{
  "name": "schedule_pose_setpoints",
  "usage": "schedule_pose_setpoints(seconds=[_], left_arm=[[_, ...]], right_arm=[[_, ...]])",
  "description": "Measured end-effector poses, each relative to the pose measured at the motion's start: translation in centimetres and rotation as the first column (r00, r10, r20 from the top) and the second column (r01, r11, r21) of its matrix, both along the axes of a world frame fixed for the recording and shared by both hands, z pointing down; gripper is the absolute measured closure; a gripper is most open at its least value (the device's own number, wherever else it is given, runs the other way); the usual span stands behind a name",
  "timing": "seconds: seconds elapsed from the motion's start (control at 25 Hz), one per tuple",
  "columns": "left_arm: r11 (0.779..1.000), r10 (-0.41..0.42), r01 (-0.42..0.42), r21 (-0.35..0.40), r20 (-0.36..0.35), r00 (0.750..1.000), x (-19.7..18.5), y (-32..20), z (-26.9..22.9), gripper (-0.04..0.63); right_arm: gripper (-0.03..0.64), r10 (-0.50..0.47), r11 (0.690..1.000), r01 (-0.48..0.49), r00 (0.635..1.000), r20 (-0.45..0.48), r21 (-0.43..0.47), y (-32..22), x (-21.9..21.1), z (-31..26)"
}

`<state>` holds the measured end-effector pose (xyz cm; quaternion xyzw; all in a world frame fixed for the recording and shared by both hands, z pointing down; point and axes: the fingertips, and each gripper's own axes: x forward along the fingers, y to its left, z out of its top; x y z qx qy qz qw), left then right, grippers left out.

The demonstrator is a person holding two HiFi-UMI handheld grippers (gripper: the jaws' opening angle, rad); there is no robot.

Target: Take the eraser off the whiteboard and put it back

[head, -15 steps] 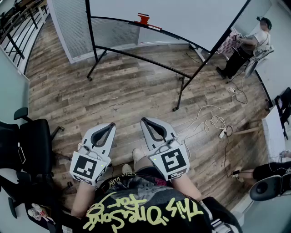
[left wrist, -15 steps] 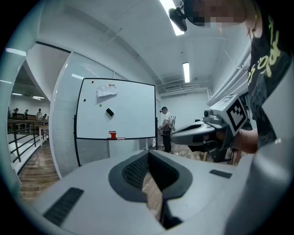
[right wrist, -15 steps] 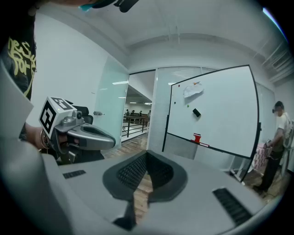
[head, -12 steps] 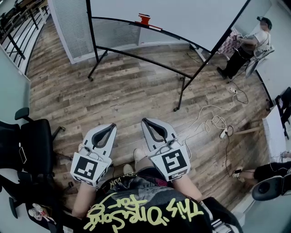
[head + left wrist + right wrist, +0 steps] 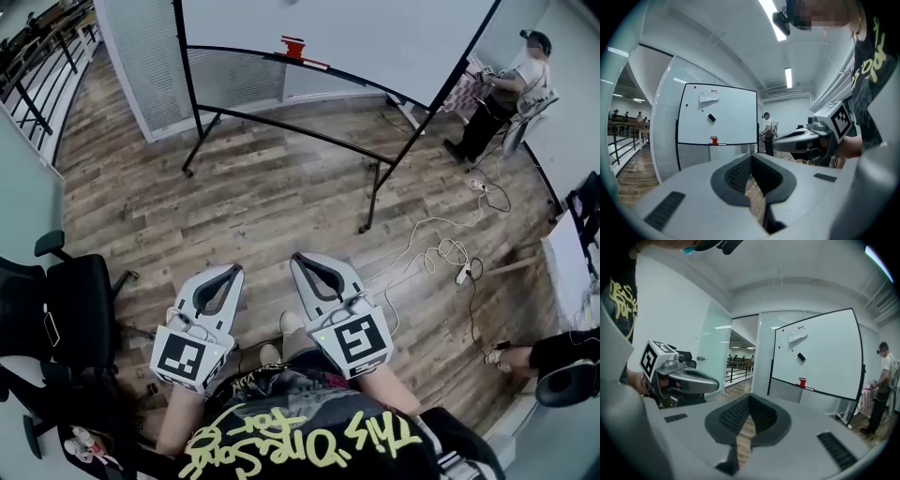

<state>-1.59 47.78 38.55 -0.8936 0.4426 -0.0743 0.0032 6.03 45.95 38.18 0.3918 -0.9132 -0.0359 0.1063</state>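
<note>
The eraser [image 5: 711, 117] is a small black block stuck on the whiteboard [image 5: 731, 122], below a crumpled paper; it also shows in the right gripper view as the eraser [image 5: 801, 356]. A red object [image 5: 293, 47] sits on the board's tray. The whiteboard [image 5: 356, 37] stands across the room, well ahead of both grippers. My left gripper [image 5: 232, 269] and right gripper [image 5: 298, 258] are held side by side close to the person's body, both shut with nothing between the jaws. Each points roughly level toward the board: left gripper [image 5: 751, 157], right gripper [image 5: 750, 397].
The board's black stand legs [image 5: 373, 192] spread over the wood floor. A black office chair [image 5: 56, 300] is at the left. White cables and a power strip [image 5: 450, 258] lie to the right. A person [image 5: 511, 89] stands by the board's right end.
The head view has tilted slightly, so everything sits a little lower in the picture. Both grippers stay shut, side by side, at about the same place.
</note>
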Motion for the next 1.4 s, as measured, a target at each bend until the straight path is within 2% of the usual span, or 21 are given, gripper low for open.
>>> schedule_pose_setpoints(seconds=[0.16, 0.48, 0.72, 0.96, 1.12, 1.4], left_arm=[[1.000, 0.007, -0.007, -0.004, -0.011, 1.000, -0.1, 0.6, 0.2, 0.588], [1.000, 0.018, -0.018, -0.003, -0.033, 0.999, 0.9, 0.8, 0.6, 0.588], [0.999, 0.034, -0.034, 0.002, -0.018, 0.999, 1.8, -0.5, 0.9, 0.588], [0.999, 0.038, -0.038, 0.005, -0.014, 0.999, 1.7, -3.6, 0.6, 0.588], [0.999, 0.044, -0.044, 0.000, -0.013, 0.999, 1.8, -6.0, 0.7, 0.588], [0.999, 0.032, -0.031, 0.009, -0.008, 0.999, 2.0, -11.0, 0.0, 0.588]], right_arm=[[0.609, 0.009, 1.000, -0.009, 1.000, 0.016, -0.015, 0.8, -0.3, 0.0], [0.609, -0.011, 1.000, 0.011, 1.000, 0.002, 0.012, 1.5, 0.2, 0.4], [0.607, -0.019, 1.000, 0.018, 1.000, 0.017, 0.021, 0.3, 0.5, 1.1], [0.607, 0.000, 1.000, 0.002, 0.998, 0.067, -0.028, -2.7, 0.0, 0.9], [0.607, -0.026, 0.999, 0.026, 0.999, 0.026, 0.026, -5.4, -0.2, 0.5], [0.607, -0.051, 0.998, 0.050, 0.998, 0.033, 0.038, -10.7, -0.3, -0.2]])
